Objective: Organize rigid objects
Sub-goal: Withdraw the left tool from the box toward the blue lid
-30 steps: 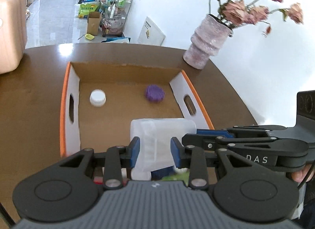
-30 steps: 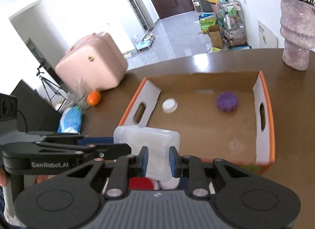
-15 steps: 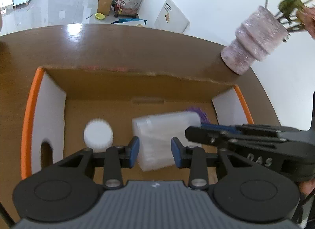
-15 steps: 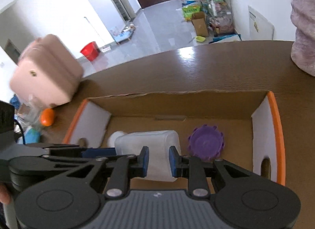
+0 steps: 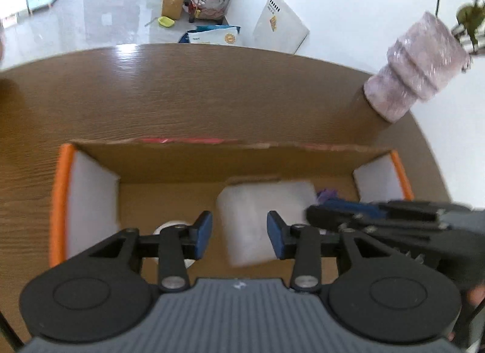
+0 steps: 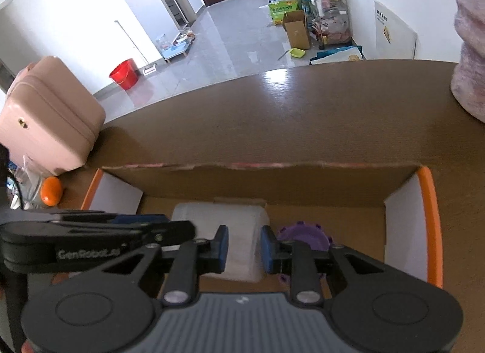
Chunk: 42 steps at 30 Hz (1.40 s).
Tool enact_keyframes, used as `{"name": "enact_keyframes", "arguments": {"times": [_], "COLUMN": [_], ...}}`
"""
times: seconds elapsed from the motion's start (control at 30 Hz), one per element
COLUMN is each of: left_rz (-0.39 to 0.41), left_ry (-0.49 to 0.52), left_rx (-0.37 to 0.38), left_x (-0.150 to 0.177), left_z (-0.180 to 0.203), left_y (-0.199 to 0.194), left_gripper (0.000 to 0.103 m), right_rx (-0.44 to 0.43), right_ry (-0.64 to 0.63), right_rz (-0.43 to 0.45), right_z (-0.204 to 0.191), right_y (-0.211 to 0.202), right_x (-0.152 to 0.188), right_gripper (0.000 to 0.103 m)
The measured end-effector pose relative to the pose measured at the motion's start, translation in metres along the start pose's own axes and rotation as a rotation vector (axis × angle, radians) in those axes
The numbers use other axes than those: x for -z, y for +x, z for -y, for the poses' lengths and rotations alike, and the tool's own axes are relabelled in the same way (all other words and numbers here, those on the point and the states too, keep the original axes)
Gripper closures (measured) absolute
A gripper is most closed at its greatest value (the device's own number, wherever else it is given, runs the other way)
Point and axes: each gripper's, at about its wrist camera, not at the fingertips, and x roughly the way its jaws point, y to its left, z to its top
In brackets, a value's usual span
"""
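A translucent white plastic container sits low inside the cardboard box, close to its back wall. My left gripper straddles it; its jaws are opening, and a thin gap shows beside the left pad. My right gripper flanks the same container from the other end; its jaws are opening too, the pads easing off it. The right gripper's fingers reach in from the right. A purple cap lies on the box floor right of the container. A white cap is half hidden behind my left finger.
The box has orange-edged white side flaps and stands on a round brown table. A pink vase stands at the back right. At the table's left are a pink suitcase and an orange.
Both grippers came forward and down, carrying the container from the box's near edge to its back wall. Their jaws now stand slightly wider than before.
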Motion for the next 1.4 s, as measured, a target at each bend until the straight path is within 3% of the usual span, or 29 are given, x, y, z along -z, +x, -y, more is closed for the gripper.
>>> {"name": "enact_keyframes", "arguments": {"times": [0.23,0.37,0.47,0.63,1.23,1.4], "left_rz": [-0.015,-0.008,0.004,0.012,0.054,0.113], "left_ry": [0.046,0.096,0.125,0.148,0.195,0.211], "left_rx": [-0.073,-0.142,-0.200,-0.239,-0.200,-0.215], "left_x": [0.035,0.067,0.093,0.133,0.257,0.302], "left_z": [-0.003,-0.003,-0.001,0.003,0.017,0.010], "left_y": [-0.054,-0.091,-0.115,-0.144,-0.197,-0.207], "left_gripper": [0.038,0.024,0.019,0.017,0.011,0.009], "right_rx": [0.086,0.131,0.173,0.196,0.174,0.149], "right_ry": [-0.049,-0.076,-0.097,-0.121,-0.216,-0.236], "right_rz": [-0.004,0.010,0.018,0.009,0.048,0.061], "right_z": [-0.010,-0.017,-0.022,-0.032,-0.079,-0.087], "right_y": [-0.050,-0.085,-0.108,-0.134,-0.188,-0.194], "right_x": [0.033,0.059,0.079,0.117,0.241,0.280], "right_gripper": [0.057,0.039,0.036,0.033,0.029,0.028]}}
